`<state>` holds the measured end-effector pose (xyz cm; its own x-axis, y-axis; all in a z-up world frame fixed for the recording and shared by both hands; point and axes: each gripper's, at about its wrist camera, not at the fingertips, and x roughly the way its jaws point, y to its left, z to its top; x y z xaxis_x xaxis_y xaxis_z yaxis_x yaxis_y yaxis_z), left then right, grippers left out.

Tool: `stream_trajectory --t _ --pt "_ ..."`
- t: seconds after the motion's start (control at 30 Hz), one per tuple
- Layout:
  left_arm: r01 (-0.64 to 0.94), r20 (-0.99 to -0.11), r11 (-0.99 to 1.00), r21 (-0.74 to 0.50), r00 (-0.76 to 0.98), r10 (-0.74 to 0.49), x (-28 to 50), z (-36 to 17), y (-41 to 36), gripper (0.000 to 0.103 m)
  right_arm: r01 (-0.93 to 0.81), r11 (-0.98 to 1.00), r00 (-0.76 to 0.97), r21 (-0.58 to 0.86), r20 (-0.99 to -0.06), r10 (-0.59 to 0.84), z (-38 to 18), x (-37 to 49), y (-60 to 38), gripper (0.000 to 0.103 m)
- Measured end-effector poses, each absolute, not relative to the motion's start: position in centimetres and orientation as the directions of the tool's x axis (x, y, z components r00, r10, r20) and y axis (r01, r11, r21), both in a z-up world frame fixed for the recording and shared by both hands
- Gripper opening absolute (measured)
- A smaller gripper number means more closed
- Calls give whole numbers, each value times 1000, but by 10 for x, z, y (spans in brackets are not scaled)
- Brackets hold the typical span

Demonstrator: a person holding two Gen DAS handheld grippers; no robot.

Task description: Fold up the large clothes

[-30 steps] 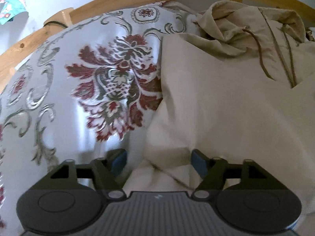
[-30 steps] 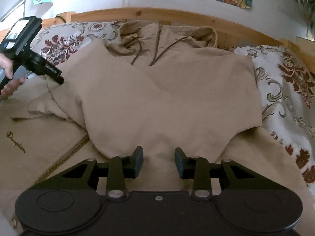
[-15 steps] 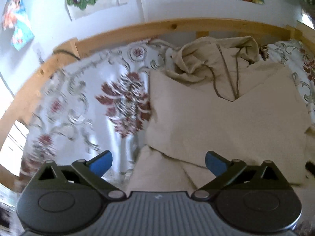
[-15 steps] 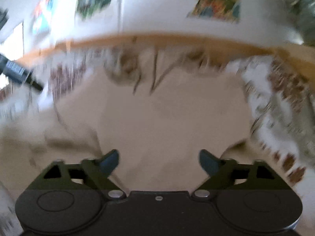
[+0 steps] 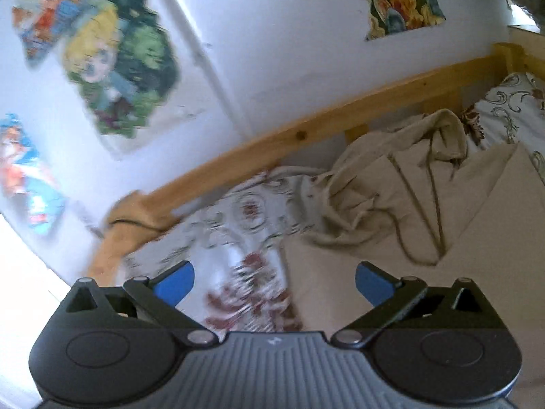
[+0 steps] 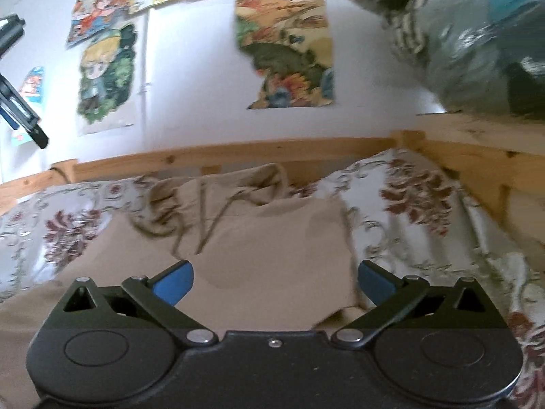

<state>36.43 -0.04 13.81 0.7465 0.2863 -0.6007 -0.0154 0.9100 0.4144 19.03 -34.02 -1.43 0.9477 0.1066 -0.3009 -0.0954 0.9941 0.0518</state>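
A beige hooded sweatshirt lies on the bed, its sides folded in, hood and drawstrings toward the headboard. It also shows in the left wrist view at the right. My left gripper is open and empty, raised above the sheet left of the sweatshirt. My right gripper is open and empty, raised above the sweatshirt's lower part. The other handheld gripper shows at the left edge of the right wrist view.
A floral bedsheet covers the bed. A wooden bed rail runs along the far side and down the right. Posters hang on the white wall. A bundled bag sits at upper right.
Both grippers opened wide, lifted off the sweatshirt and tilted up toward the wall. The sweatshirt stays folded on the bed.
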Motion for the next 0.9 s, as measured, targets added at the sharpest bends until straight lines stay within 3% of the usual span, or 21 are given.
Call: stream_trajectory --t 0.13,0.27,0.43,0.57,0.67,0.73,0.83,0.9 --pt "-13 -607 930 367 754 250 412 102 15 102 -54 998 949 -11 -312 48 -20 194 -352 102" --pt "-24 -553 925 379 796 247 448 78 36 102 -2 998 950 -59 -313 -17 -29 222 -363 102" --pt "18 -532 966 257 838 126 482 45 53 102 48 999 960 -7 -277 -49 -27 248 -371 102" --pt "-25 -475 976 218 870 128 509 21 50 102 45 996 953 -74 -295 -65 -25 267 -365 102" --pt "38 -485 979 198 872 64 529 10 46 78 4 995 945 -100 -324 -36 -12 299 -361 97" --pt "73 -501 981 181 865 29 542 6 45 43 -50 996 928 -77 -372 18 0 326 -358 88" --pt "80 -523 991 109 852 -11 555 -1 47 9 -144 988 897 -60 -430 104 10 371 -345 75" --pt "80 -508 994 72 861 -32 553 -5 49 4 -185 975 877 -124 -469 107 12 408 -328 64"
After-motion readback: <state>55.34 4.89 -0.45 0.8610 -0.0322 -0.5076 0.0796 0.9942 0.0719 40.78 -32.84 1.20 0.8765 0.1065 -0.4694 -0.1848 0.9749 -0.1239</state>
